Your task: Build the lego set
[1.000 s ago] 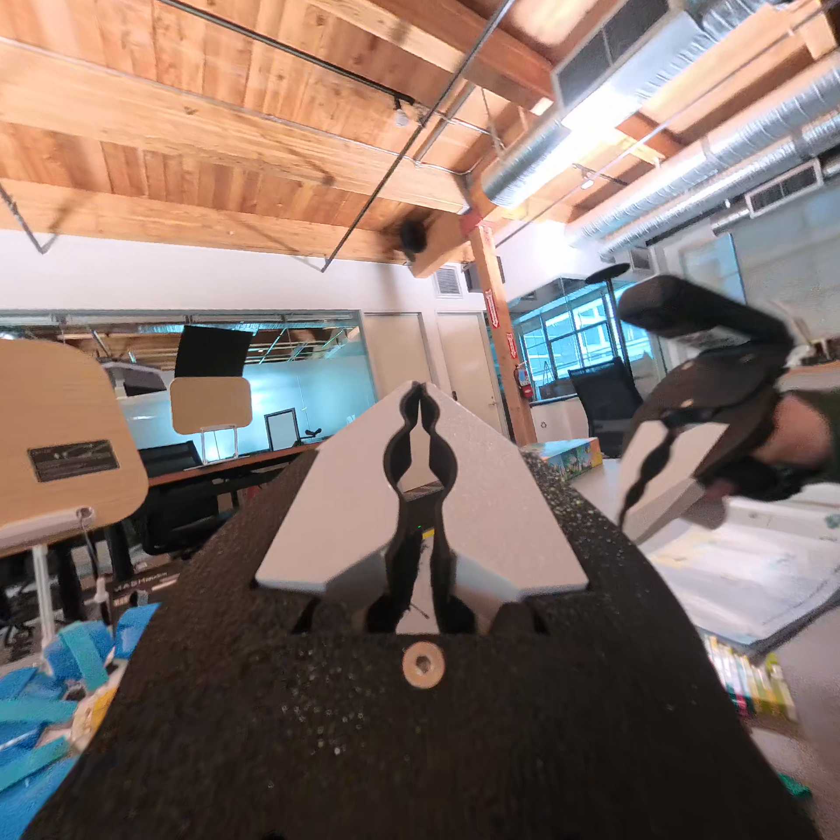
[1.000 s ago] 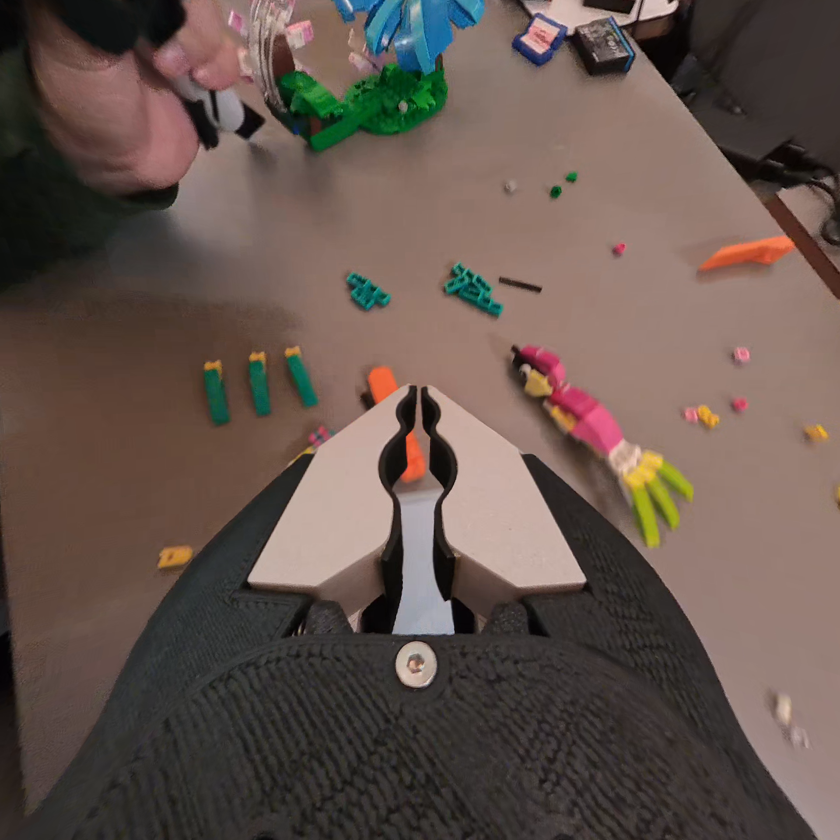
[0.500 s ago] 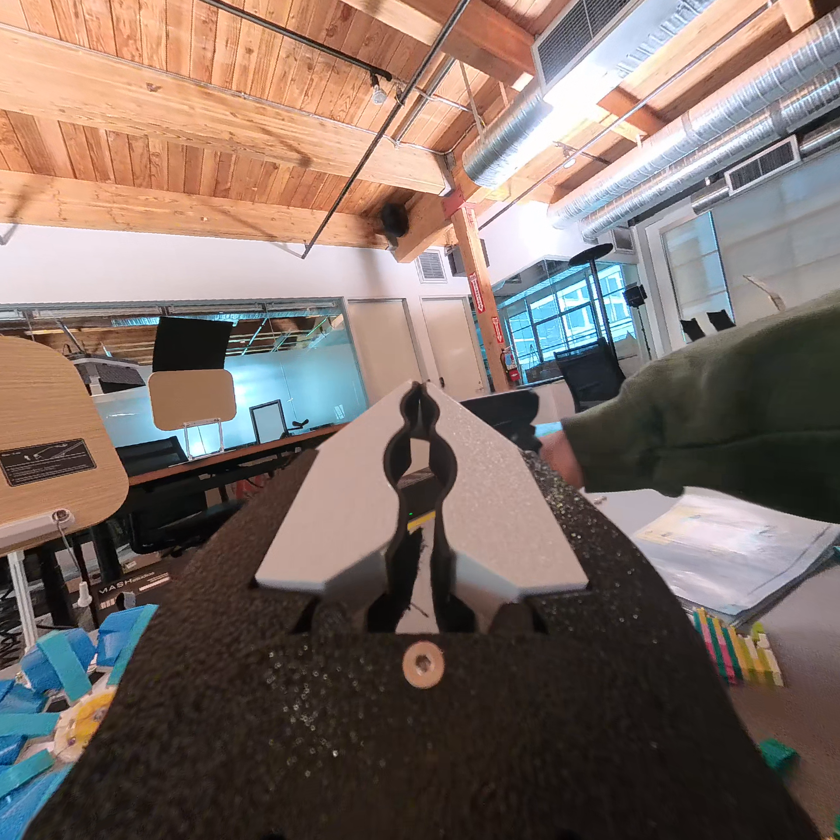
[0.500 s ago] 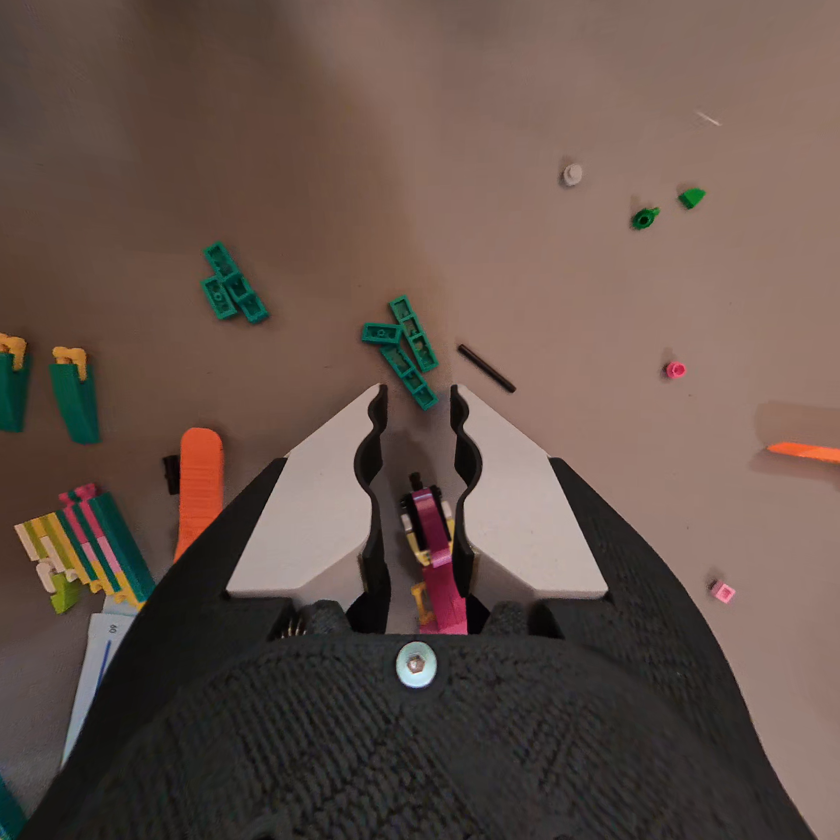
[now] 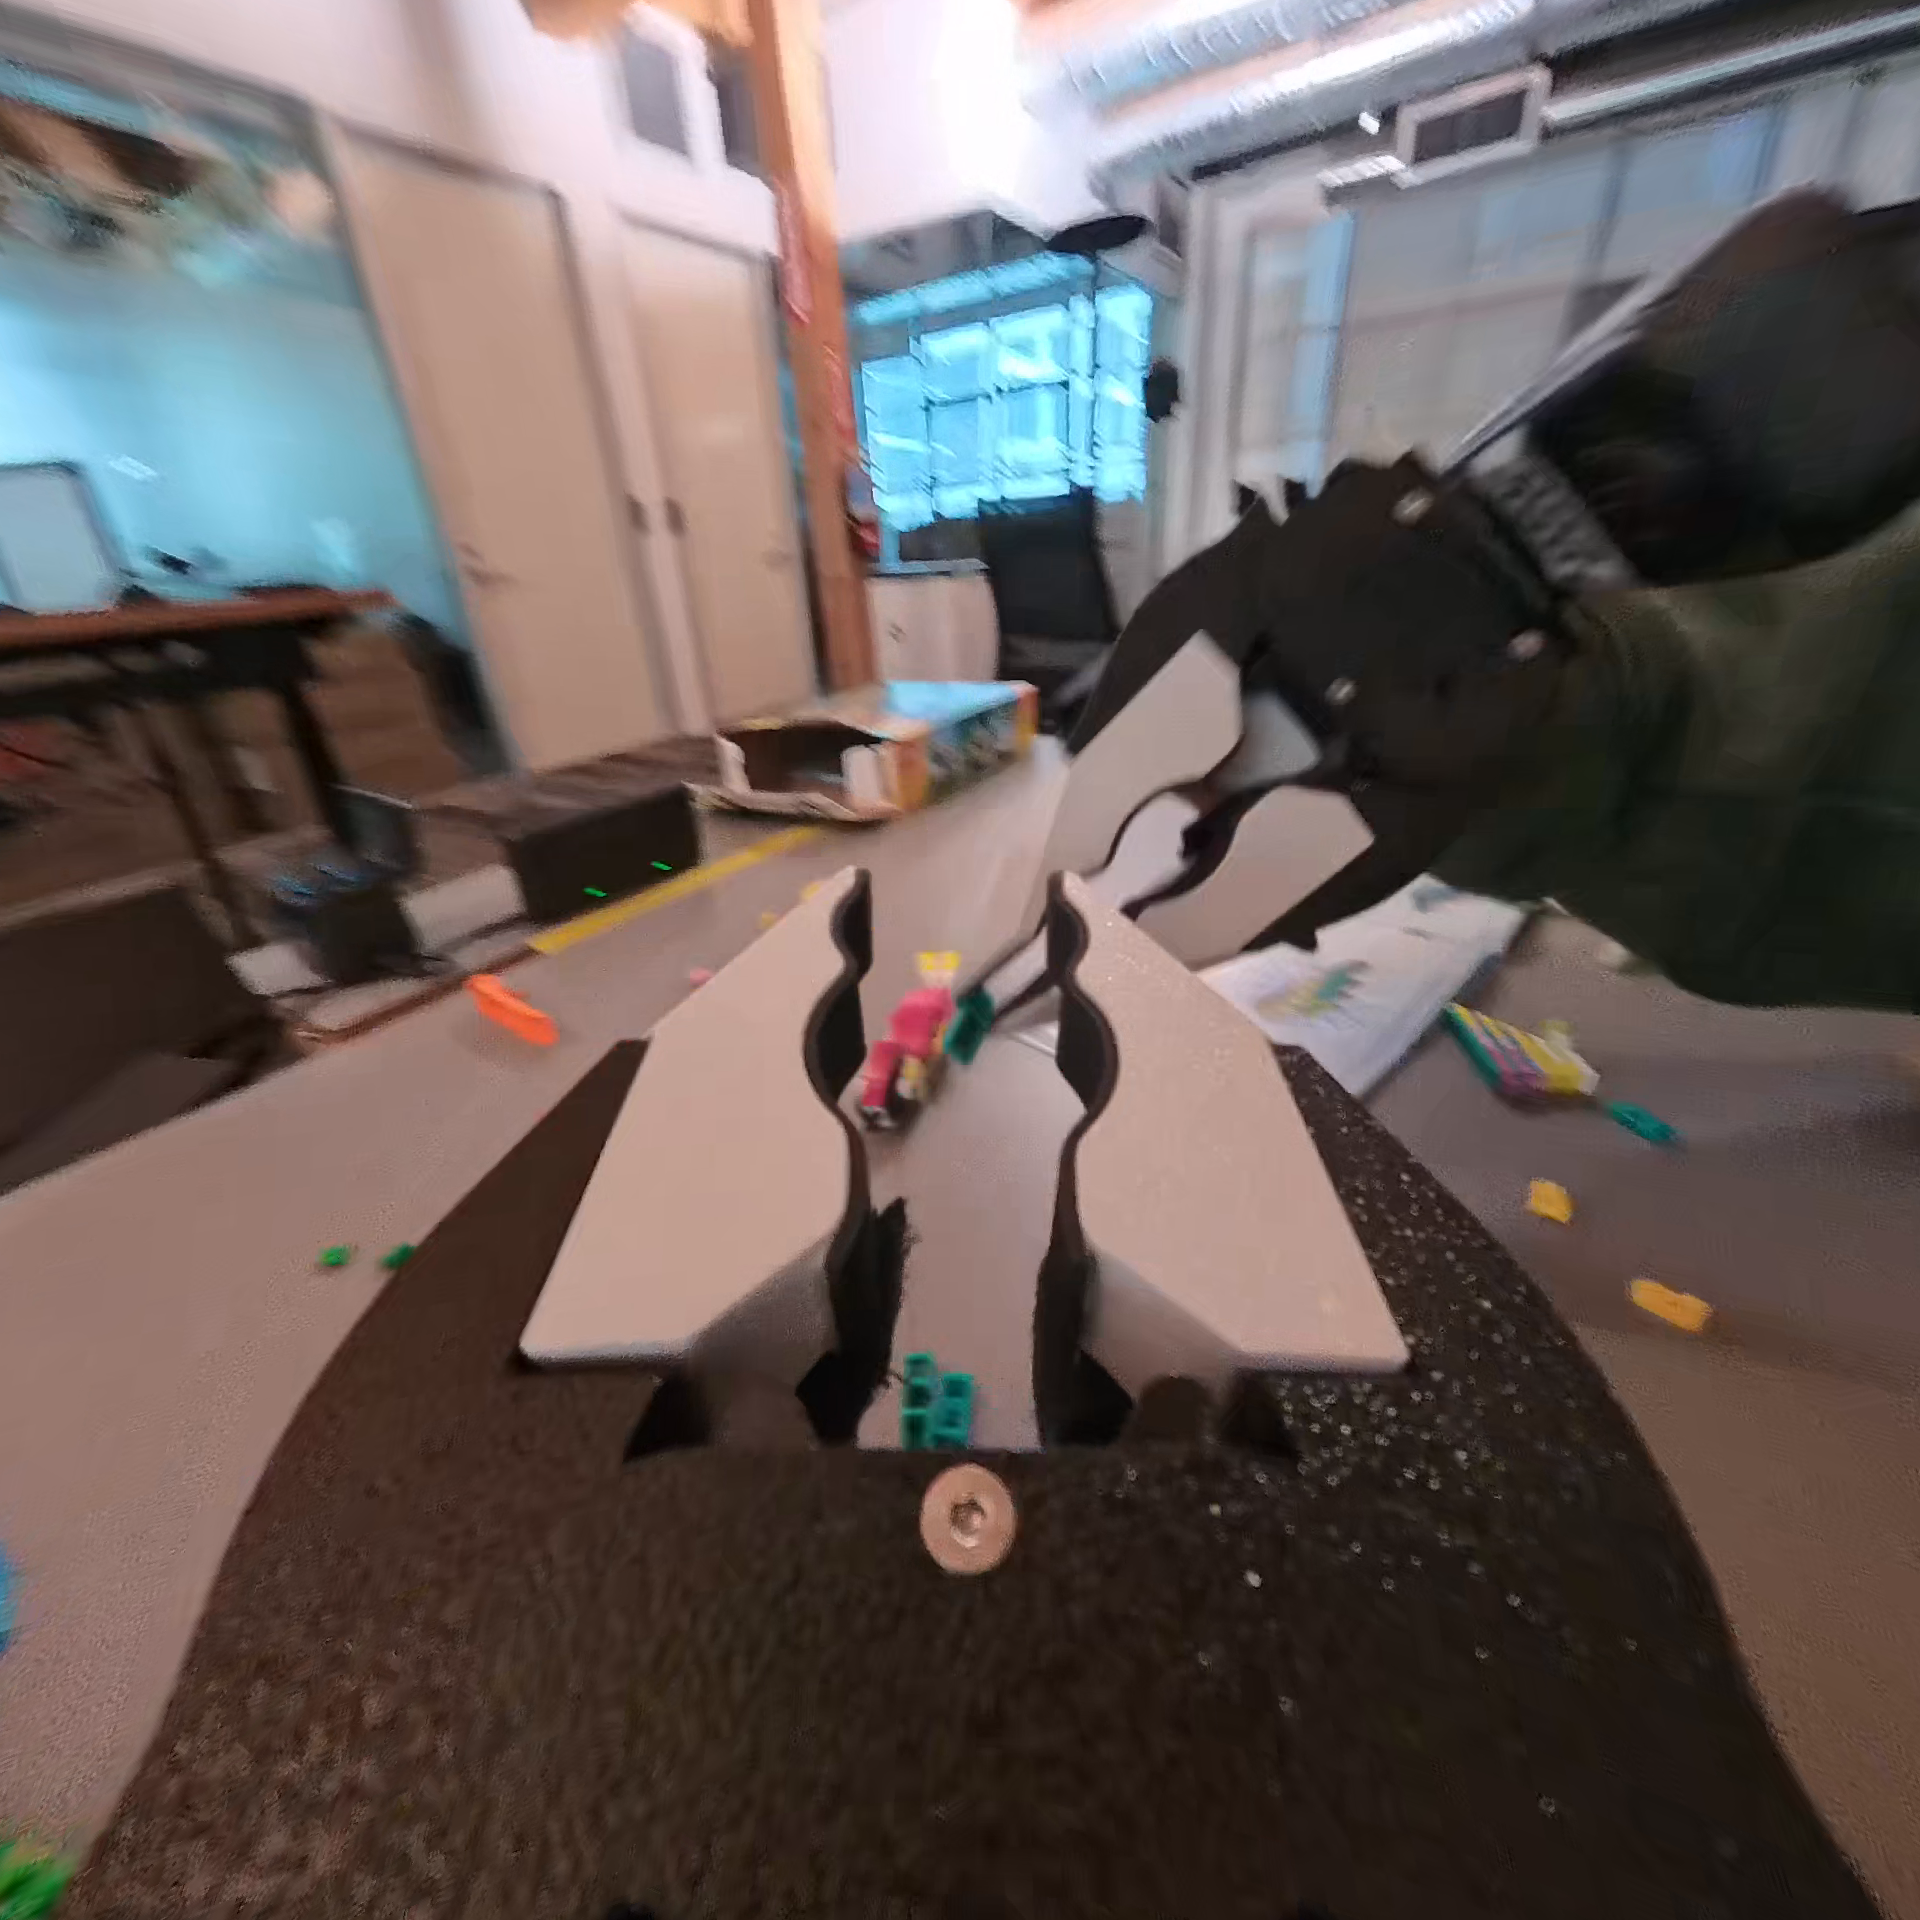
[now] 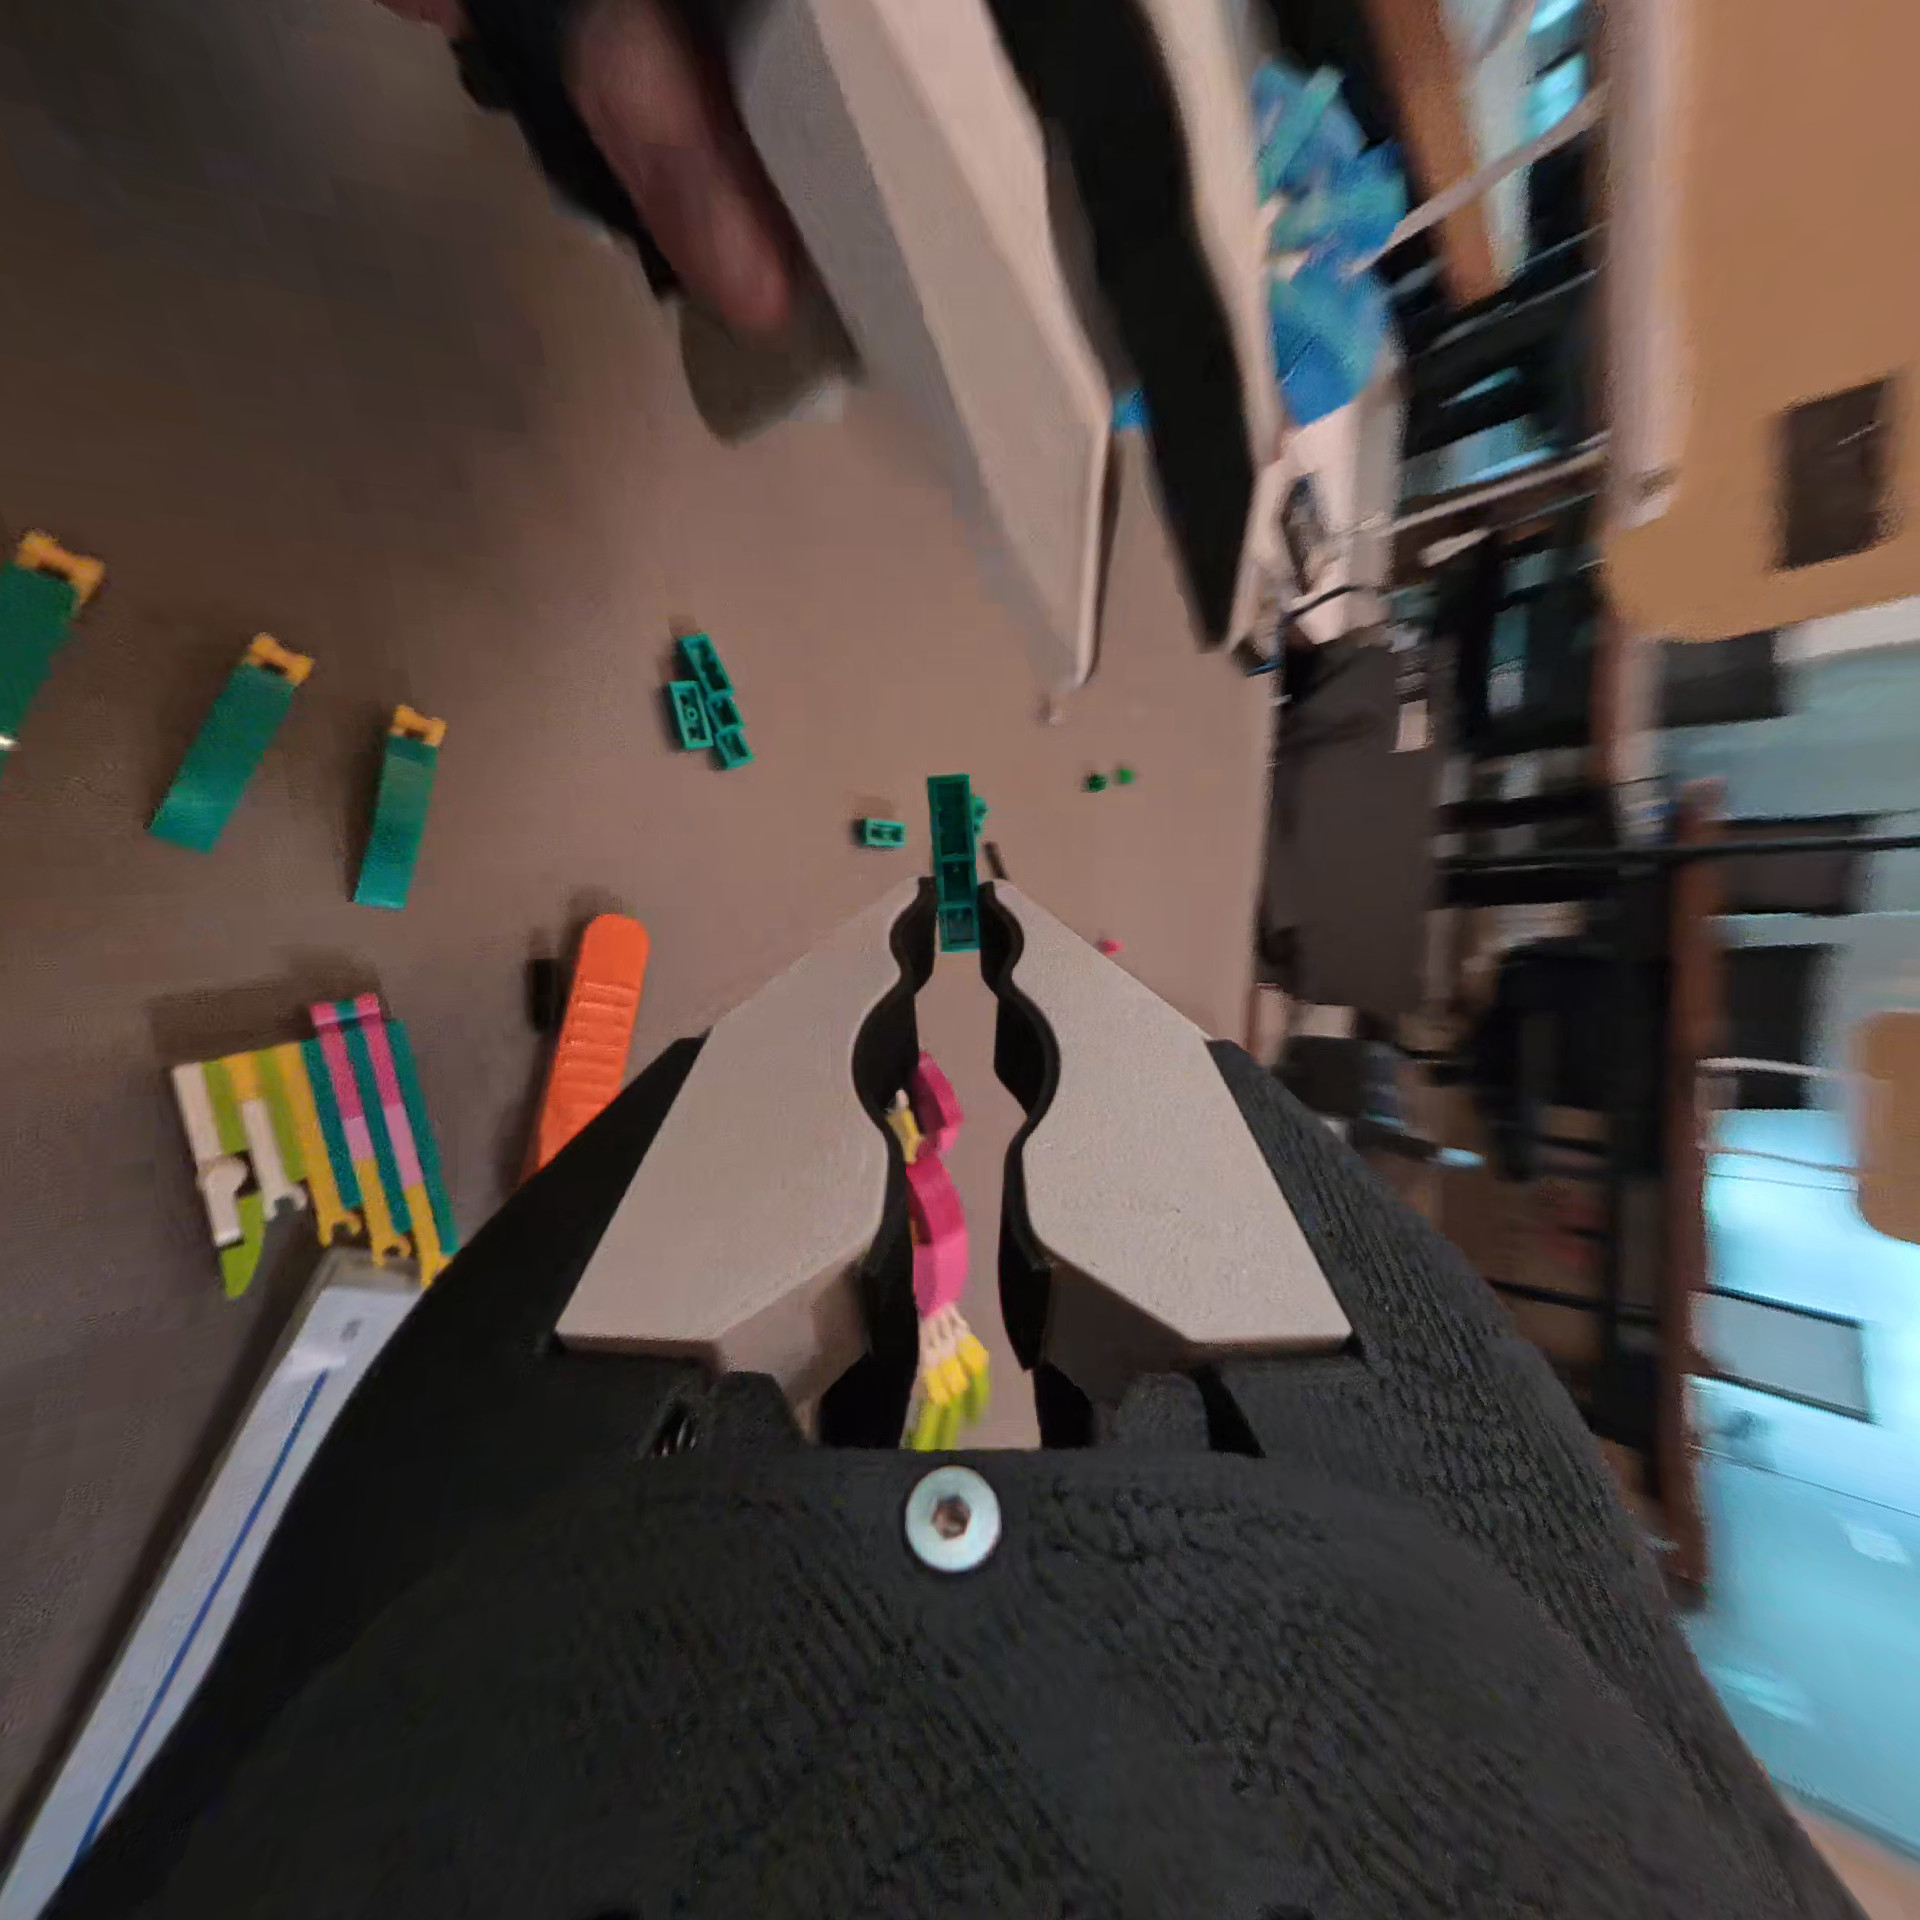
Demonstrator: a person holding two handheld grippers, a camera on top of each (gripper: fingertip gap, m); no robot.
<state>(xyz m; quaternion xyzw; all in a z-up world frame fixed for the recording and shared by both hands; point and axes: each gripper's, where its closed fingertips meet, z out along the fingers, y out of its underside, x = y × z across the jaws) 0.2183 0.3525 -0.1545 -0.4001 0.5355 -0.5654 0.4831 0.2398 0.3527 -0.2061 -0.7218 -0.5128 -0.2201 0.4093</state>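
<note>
My left gripper is open and empty, low over the grey table. A pink lego bird lies ahead between its fingers. My right gripper is shut on a teal plate and holds it above the bird, which has a yellow-green tail. In the left wrist view the right gripper comes down from the upper right, with the teal plate at its tip beside the bird. The left gripper shows blurred at the top of the right wrist view.
Loose teal plates and a small one lie ahead. Three teal wedges with yellow clips, an orange separator, a striped assembly and a booklet lie to the left. A lego box stands far back. The gap from one gripper's tips to the other's is roughly 6 centimeters. The orange separator is about 9 centimeters from my right fingertips and 15 centimeters from my left.
My left gripper swung down from facing the ceiling to the table and opened. My right gripper closed on a teal plate and tilted up over the pink bird.
</note>
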